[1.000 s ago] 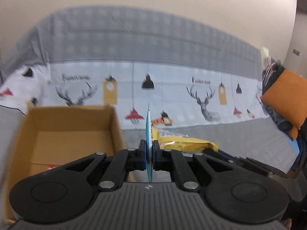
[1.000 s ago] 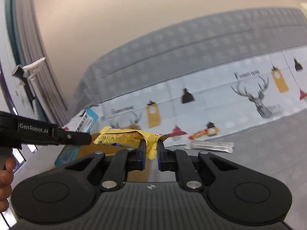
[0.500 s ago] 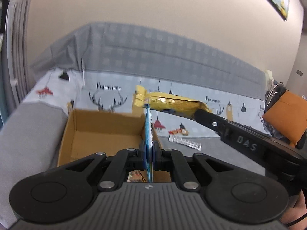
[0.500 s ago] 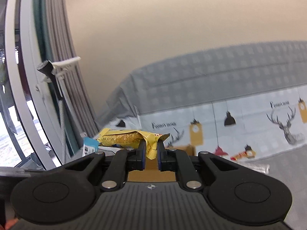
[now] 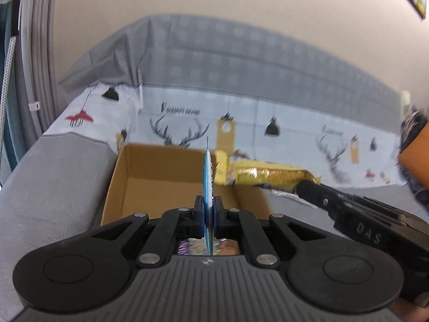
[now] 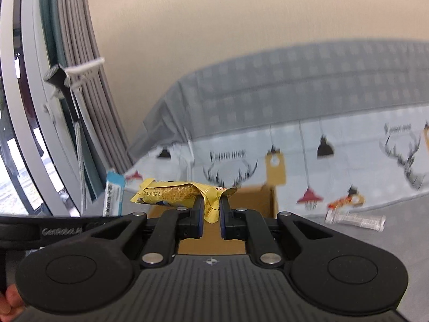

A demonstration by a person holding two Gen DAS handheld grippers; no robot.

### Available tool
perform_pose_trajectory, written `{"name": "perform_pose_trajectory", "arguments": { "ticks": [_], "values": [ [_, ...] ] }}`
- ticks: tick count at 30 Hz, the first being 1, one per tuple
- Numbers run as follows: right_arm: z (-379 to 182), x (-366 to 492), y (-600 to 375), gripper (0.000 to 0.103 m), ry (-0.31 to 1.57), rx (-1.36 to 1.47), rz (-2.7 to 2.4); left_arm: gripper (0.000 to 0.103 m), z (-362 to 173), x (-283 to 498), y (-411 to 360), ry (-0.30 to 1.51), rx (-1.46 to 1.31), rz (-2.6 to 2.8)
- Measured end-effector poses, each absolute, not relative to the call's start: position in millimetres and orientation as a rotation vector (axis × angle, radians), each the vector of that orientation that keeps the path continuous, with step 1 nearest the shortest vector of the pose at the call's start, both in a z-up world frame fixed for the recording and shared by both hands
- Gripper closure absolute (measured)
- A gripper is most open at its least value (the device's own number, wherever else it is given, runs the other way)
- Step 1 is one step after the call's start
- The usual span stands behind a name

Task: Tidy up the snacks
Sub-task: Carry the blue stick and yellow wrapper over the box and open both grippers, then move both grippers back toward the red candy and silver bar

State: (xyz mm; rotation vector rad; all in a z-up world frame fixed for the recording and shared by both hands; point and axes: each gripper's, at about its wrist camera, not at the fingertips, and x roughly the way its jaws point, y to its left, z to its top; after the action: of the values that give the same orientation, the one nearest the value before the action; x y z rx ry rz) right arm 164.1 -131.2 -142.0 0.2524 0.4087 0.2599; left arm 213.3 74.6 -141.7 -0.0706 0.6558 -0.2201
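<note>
Over a sofa draped in a deer-print cover [image 5: 241, 123], I hold both tongs above an open cardboard box [image 5: 150, 177] that sits on the grey seat. My left gripper [image 5: 208, 214] is clenched on a thin blue snack packet [image 5: 207, 177], held upright and seen edge-on from its own camera; from the right wrist the same packet [image 6: 114, 196] stands at the left, beside the window frame. My right gripper [image 6: 211, 209] is clamped on the end of a yellow snack bar [image 6: 177, 191], which sticks out sideways to the left over the box [image 6: 257, 198]. In the left wrist view that yellow bar [image 5: 265, 175] hangs above the box's right wall, just beside the blue packet, with the right gripper [image 5: 305, 186] reaching in from the right. A shiny wrapper [image 5: 187, 247] shows low in the box, between the left tongs. On the seat, right of the box, lie a clear-wrapped bar [image 6: 354, 218] and an orange snack [image 6: 346, 201].
</note>
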Motion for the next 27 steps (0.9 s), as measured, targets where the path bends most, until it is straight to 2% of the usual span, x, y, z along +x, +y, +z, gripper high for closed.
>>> {"name": "perform_pose_trajectory", "arguments": {
  "ticks": [6, 11, 12, 13, 14, 15, 16, 21, 27],
  "values": [
    [-205.4, 203.8, -104.2, 0.090, 0.582, 0.160, 0.346, 0.097, -204.8, 259.0, 80.4, 0.805, -0.024, -0.173],
    [-230.9, 215.7, -90.9, 0.090, 0.652, 0.133, 0.400, 0.097, -234.8, 280.8, 95.5, 0.897, -0.018, -0.150],
    [-235.4, 219.6, -87.2, 0.087, 0.679, 0.122, 0.415, 0.090, -240.6, 283.5, 97.5, 0.913, -0.019, -0.138],
    [-239.4, 223.6, -84.0, 0.078, 0.705, 0.113, 0.418, 0.058, -244.4, 285.2, 101.3, 0.924, -0.040, -0.115],
    [-241.5, 226.1, -83.2, 0.064, 0.714, 0.117, 0.405, 0.034, -245.9, 286.0, 104.7, 0.939, -0.066, -0.094],
    [-242.1, 227.8, -84.4, 0.031, 0.721, 0.130, 0.392, 0.000, -245.0, 285.6, 107.8, 0.952, -0.094, -0.064],
    [-240.4, 225.5, -87.7, 0.015, 0.708, 0.152, 0.389, 0.000, -239.7, 280.6, 111.5, 0.928, -0.124, -0.032],
    [-224.1, 196.4, -112.4, 0.016, 0.608, 0.201, 0.407, 0.000, -206.9, 254.9, 102.0, 0.812, -0.122, -0.077],
    [-210.4, 163.3, -163.4, 0.016, 0.545, 0.304, 0.362, 0.000, -175.9, 224.0, 54.5, 0.739, -0.106, -0.162]
  ]
}}
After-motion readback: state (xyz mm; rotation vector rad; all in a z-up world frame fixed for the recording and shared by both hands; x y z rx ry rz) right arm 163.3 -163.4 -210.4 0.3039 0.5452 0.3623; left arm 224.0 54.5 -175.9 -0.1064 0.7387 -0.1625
